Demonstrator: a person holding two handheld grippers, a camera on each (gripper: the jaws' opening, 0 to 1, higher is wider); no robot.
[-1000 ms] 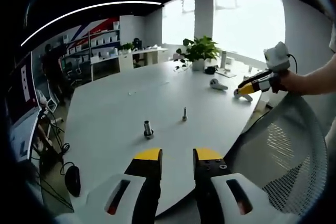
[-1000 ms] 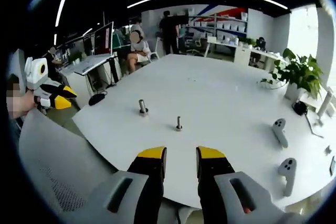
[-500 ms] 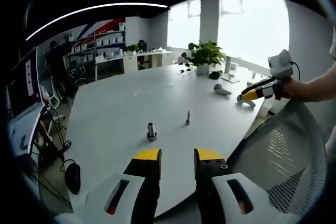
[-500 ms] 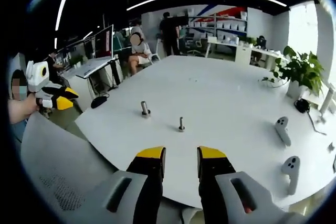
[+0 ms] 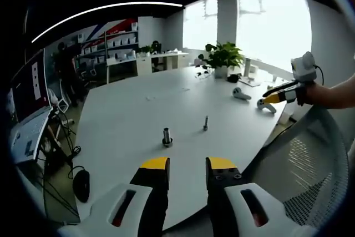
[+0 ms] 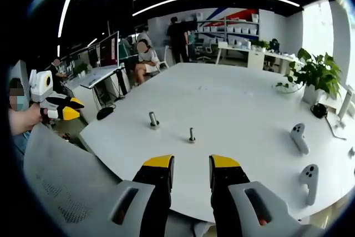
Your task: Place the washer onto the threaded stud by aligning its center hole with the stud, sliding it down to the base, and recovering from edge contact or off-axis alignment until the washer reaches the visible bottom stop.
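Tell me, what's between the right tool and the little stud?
Just bare white table. In the right gripper view, nothing sits between the right tool and the stud.

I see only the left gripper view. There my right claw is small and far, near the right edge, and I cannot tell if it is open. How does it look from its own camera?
Observer: In the right gripper view the right claw has its jaws apart, with nothing between them.
Operator: From there, which post is in front of it?
Observer: The thin stud stands almost straight ahead of the jaws; the thicker post stands left of it and a little farther.
Operator: Is there something behind the table that I miss?
Observer: A seated person is at a desk beyond the table's far left side.
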